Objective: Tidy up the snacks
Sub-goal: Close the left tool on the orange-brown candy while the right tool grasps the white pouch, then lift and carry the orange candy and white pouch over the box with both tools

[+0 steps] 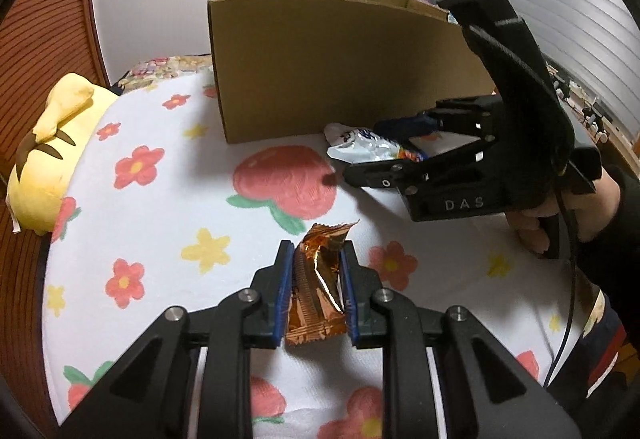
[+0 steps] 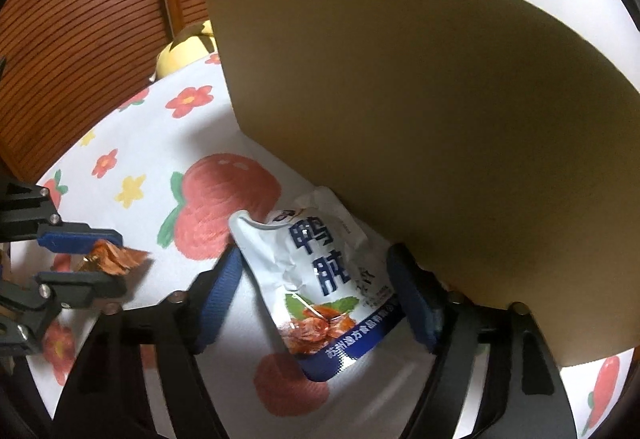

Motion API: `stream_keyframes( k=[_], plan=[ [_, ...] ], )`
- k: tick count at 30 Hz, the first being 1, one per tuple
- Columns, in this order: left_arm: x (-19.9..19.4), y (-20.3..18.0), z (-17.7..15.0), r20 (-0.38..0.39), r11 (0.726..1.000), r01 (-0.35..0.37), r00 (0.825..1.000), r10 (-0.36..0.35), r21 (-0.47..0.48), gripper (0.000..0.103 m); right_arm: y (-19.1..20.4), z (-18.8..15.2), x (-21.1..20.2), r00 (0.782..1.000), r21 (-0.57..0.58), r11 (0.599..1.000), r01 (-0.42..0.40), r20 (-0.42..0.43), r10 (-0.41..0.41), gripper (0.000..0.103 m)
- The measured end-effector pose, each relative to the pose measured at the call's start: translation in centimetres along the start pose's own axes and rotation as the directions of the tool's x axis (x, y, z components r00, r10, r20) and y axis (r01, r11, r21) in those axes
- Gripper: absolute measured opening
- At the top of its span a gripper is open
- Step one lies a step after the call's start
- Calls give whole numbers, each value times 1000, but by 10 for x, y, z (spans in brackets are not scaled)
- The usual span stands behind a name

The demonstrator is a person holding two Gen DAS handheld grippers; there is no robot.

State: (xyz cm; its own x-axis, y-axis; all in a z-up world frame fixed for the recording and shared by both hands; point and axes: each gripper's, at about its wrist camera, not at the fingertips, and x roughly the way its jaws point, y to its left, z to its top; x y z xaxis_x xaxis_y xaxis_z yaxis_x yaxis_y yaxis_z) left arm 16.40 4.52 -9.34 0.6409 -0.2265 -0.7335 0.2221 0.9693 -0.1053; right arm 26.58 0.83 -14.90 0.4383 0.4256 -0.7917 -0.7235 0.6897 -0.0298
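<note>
My left gripper (image 1: pixel 314 253) is shut on an orange foil snack wrapper (image 1: pixel 318 279), just above the flowered cloth; it also shows in the right wrist view (image 2: pixel 114 259). My right gripper (image 2: pixel 314 259) is open, its blue pads on either side of a white and blue snack pouch (image 2: pixel 320 275) that lies on the cloth against the cardboard box (image 2: pixel 420 119). In the left wrist view the right gripper (image 1: pixel 356 155) and the pouch (image 1: pixel 368 147) sit at the box's (image 1: pixel 320 67) front right corner.
A white cloth with red and yellow flowers (image 1: pixel 160 207) covers the surface. A yellow plush toy (image 1: pixel 52 151) lies at the left edge. Brown slatted doors (image 2: pixel 80 19) stand behind. A black cable (image 1: pixel 572 279) hangs from the right gripper.
</note>
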Motion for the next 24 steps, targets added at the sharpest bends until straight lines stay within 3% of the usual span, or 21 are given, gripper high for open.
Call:
stream_keyframes(
  k=[2,11,14,15,16,24],
  plan=[
    [-8,-1,-2,9,1000,1,1000,-1,0,20,2,0,-3,1000,-6,1000,4,-5,-4,54],
    [-6,-2,1,19,1000,-7,1000,7,6,20,12,-11,-21,999,-9,999,32,13,-32,43],
    [-8,-4,2,22,1000,-13,1000,12,8,20,15,-13,-31,999,-10,999,38,33,-37,35],
    [-9,-4,2,23,1000,-16,1000,16,9,20,15,-14,-34,999,-4,999,36,31,-35,23],
    [-10,-5,3,24,1000,-18,1000,17,9,20,15,-15,-36,999,-5,999,40,35,-40,20],
    [-20,-11,13,48,1000,-23,999,23,10,20,13,-23,-53,996,7,999,49,68,-50,19]
  ],
)
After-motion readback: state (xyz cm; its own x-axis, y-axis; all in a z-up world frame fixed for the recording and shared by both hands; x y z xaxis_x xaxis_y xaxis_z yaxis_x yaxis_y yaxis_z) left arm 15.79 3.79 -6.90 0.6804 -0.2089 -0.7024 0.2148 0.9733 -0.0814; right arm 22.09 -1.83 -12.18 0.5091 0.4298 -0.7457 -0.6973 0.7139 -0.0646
